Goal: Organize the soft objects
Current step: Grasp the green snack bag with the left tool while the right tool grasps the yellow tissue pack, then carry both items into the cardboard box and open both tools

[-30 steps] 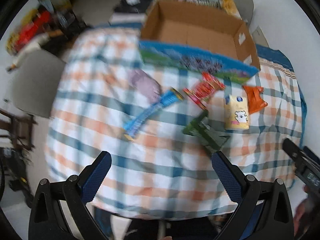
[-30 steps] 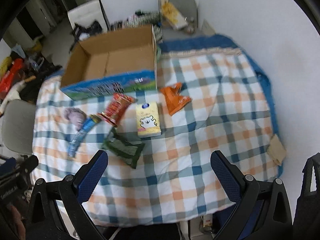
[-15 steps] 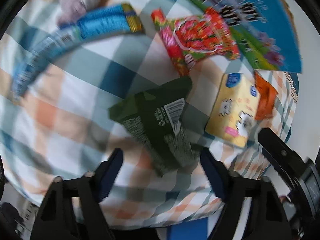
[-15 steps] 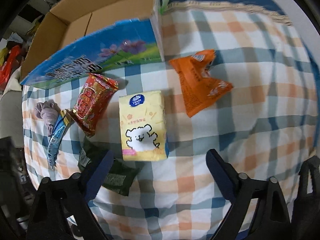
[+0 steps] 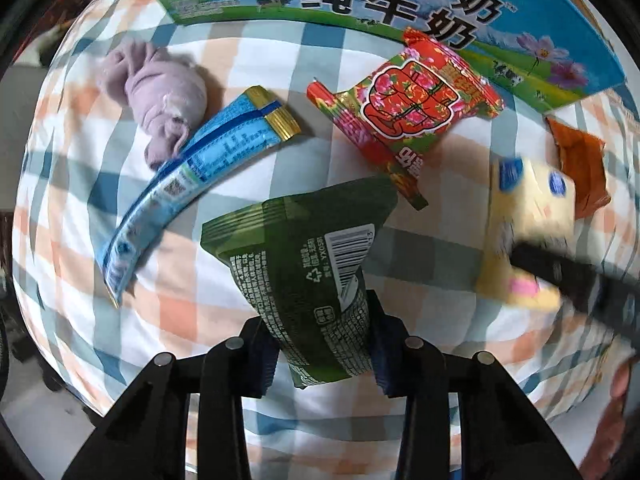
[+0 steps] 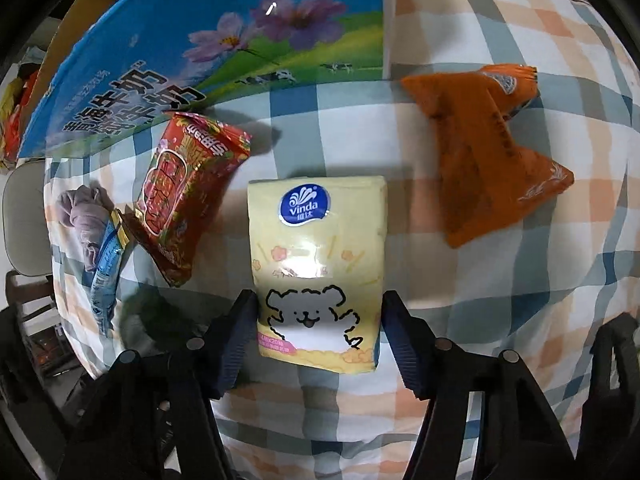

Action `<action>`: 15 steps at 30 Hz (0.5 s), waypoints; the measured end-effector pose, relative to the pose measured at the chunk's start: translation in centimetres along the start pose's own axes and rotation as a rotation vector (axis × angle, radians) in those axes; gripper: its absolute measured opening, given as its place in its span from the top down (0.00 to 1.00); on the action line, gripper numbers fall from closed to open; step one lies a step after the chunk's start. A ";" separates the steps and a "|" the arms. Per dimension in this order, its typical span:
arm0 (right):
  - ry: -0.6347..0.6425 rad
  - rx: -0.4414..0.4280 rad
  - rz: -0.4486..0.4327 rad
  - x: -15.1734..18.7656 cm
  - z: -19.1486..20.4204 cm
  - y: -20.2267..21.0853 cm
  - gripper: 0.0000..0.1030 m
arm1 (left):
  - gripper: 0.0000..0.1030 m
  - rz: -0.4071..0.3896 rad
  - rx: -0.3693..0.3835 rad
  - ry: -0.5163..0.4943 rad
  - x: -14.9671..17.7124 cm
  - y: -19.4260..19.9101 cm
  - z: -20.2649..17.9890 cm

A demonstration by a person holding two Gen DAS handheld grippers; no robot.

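Note:
A dark green snack packet [image 5: 304,248] lies on the checked cloth with its lower end between the blue pads of my left gripper [image 5: 322,336]. The jaws are closing and the pads touch both its sides. In the right wrist view a yellow tissue pack [image 6: 320,248] with a cartoon dog lies between the pads of my right gripper [image 6: 318,312]. Those jaws are closing too, and the pads meet its long edges. Both packs rest on the table.
A red flowered packet [image 5: 412,96], a long blue sachet [image 5: 192,168] and a lilac cloth bundle [image 5: 156,88] lie left of the packs. An orange packet [image 6: 480,152] lies to the right. An open cardboard milk box [image 6: 224,40] stands behind them on the checked cloth [image 6: 520,320].
Both grippers came down from high over the table to the cloth. Their jaws narrowed from wide open, the left around the green packet and the right around the tissue pack.

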State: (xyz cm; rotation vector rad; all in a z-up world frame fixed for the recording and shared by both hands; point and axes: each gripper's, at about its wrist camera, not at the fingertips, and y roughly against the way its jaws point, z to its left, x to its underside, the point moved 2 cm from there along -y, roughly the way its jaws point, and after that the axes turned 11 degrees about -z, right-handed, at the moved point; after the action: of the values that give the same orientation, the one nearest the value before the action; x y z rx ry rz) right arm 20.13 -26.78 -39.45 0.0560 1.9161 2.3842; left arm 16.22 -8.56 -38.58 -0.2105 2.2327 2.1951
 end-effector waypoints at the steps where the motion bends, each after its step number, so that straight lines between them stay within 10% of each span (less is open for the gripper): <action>1: 0.009 0.007 0.018 0.5 -0.1 0.0 0.37 | 0.65 0.014 0.007 -0.002 -0.1 -0.2 -0.1; 15: 0.042 0.065 0.059 2.6 -0.2 -1.7 0.36 | 0.68 -0.039 0.013 0.042 1.8 0.4 0.6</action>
State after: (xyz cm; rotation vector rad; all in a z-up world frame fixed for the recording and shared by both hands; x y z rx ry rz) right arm 17.63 -26.40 -41.18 0.0687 2.0388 2.3775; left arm 14.34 -8.09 -38.33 -0.3008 2.2433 2.1760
